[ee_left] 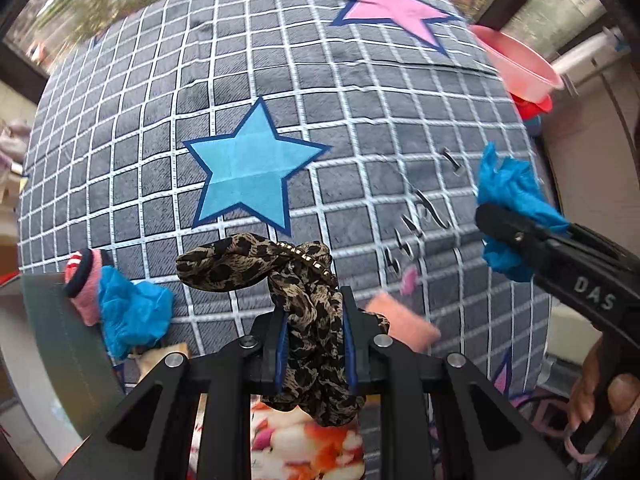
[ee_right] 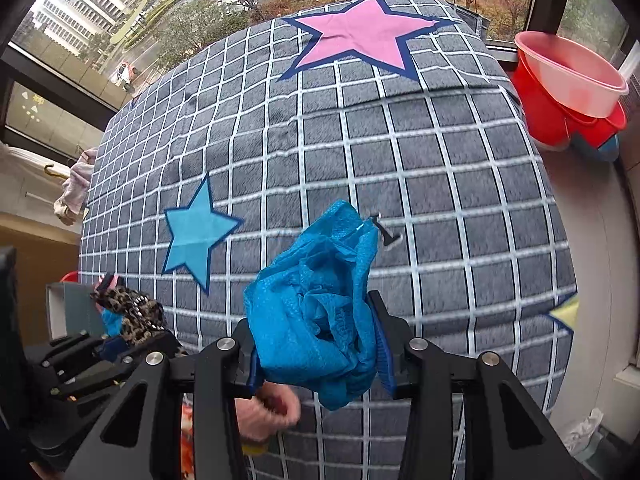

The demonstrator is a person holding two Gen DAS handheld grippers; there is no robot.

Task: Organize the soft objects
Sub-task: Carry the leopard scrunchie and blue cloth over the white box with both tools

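- A grey blanket [ee_left: 360, 120] with white squares covers a bed by a big window. It has a blue star [ee_left: 250, 174] and a pink star [ee_right: 356, 36] on it.
- 2 bowls, a pink bowl [ee_right: 572, 76] inside a red one [ee_right: 548, 120], sit at the far right edge.
- The left claw [ee_left: 312, 336] points down. It is squeezed shut on a leopard-print scarf [ee_left: 304, 320].
- The scarf sits bunched between the 2 pads. Its long side runs up and away from the claw, then bends left into a loop. A gold bead strip [ee_left: 308, 258] lies across its top.
- The right claw [ee_right: 316, 344] is partly closed on a crumpled blue cloth [ee_right: 316, 300]. The cloth is a loose ball, with 1 tall flap sticking up past the pads.
- Both things hang off the blanket.
- Another blue cloth [ee_left: 132, 312] and a pink striped sock [ee_left: 86, 284] lie at the near left, beside a grey box [ee_left: 60, 340].
- A pink soft thing [ee_left: 404, 320] lies near the left claw; it is too blurry to name.
- I think the step now is carrying both things to their place, maybe the box.
- To do it well, keep both claws squeezed. Hold them high so the scarf's loose tail does not drag or snag.
- Keep the 2 claws apart, so the cloths do not tangle.
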